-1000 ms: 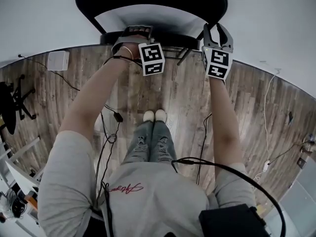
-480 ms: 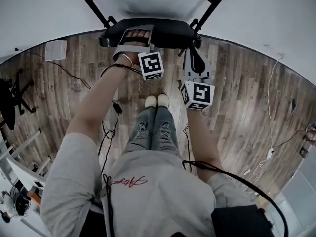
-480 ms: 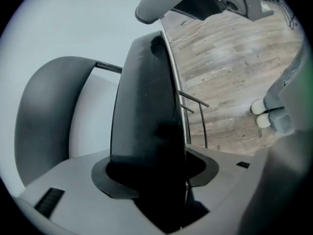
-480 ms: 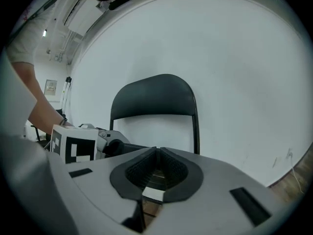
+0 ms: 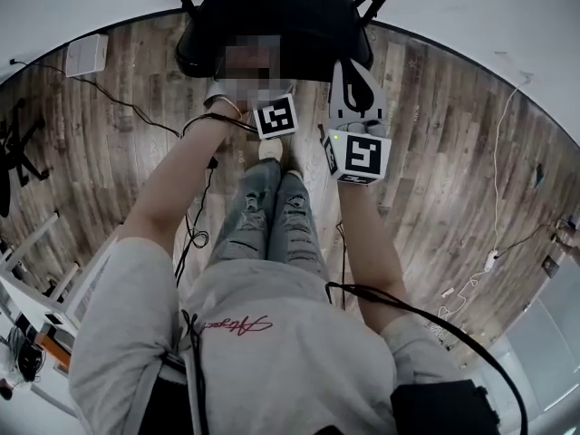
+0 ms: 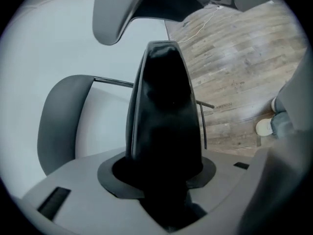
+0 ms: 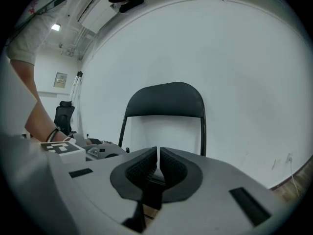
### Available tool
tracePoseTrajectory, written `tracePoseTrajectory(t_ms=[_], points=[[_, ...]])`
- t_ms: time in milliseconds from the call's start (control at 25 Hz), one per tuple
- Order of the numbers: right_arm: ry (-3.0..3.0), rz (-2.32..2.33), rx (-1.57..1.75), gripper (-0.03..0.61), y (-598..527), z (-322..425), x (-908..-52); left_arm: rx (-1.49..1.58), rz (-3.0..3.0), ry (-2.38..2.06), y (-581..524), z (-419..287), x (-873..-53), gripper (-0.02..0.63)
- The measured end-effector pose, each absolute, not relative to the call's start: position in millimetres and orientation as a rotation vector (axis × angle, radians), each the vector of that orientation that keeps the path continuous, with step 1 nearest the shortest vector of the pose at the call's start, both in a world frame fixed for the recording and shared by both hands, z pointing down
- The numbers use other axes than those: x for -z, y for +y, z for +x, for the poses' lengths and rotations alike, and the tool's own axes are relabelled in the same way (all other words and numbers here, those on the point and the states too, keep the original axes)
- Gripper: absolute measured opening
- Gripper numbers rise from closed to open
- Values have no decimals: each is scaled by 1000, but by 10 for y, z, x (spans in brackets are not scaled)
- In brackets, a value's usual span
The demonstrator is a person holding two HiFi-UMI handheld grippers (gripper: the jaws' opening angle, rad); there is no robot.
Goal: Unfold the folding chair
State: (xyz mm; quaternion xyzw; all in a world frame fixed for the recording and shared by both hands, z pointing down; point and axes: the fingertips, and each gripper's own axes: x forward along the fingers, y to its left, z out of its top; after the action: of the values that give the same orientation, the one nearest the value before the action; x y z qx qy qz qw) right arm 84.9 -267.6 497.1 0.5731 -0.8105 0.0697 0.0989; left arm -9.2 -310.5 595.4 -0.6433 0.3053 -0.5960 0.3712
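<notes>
- The folding chair stands against the white wall (image 7: pixel 244 58). Its black seat (image 5: pixel 299 21) is swung down in front of the person's legs, and its backrest (image 7: pixel 165 99) is upright.
- The left gripper (image 6: pixel 165 173) is at the seat's front edge, on the left half. Its jaws have just been closing, and the dark seat edge fills the space between them. They seem to be clamped on it, though a blurred patch covers this spot in the head view.
- The right gripper (image 7: pixel 158 161) points at the front edge on the right half. Its jaws have just been closing and now stand almost together with nothing between them. I cannot tell whether the tips touch the seat.
- The person's shoes (image 5: pixel 272 148) are on the wooden floor (image 5: pixel 453 152), just short of the seat.
</notes>
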Motion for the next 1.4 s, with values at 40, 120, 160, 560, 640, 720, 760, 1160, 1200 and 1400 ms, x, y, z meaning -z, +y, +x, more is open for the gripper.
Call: tracePoseTrajectory(t_ms=[40,120,160,560,640,720,760,1160,1200,1400], points=[[-2409,1679,-189,29,-2628,826,-5017,1528,-1660,779,-3006,-87,-6036,221],[-2428,1656,-167,29,-2508,796,-5119,1513,-1652,790,-2796,-81,-6195,214],[-2437,1644,-163,29,-2435,782,-5180,1497,-1635,808,-2712,-86,-6242,211],[-2528,1485,-86,29,-1457,851,-5732,1379,-1510,936,-2310,-138,-6639,209],[-2516,1525,-120,29,-1300,953,-5867,1371,-1515,938,-2218,-142,-6766,210],[-2490,1571,-168,29,-1136,1066,-6028,1351,-1538,941,-2047,-99,-6939,217],[-2479,1583,-184,29,-1064,1103,-6096,1339,-1542,950,-1962,-83,-7000,219],[-2468,1628,-161,29,-898,937,-6569,1183,-1492,1026,-1529,-73,-7155,222],[-2478,1617,-149,29,-897,882,-6589,1179,-1481,1029,-1539,-81,-7156,222],[-2498,1607,-177,29,-822,706,-6699,1176,-1458,1020,-1492,-126,-7311,222]])
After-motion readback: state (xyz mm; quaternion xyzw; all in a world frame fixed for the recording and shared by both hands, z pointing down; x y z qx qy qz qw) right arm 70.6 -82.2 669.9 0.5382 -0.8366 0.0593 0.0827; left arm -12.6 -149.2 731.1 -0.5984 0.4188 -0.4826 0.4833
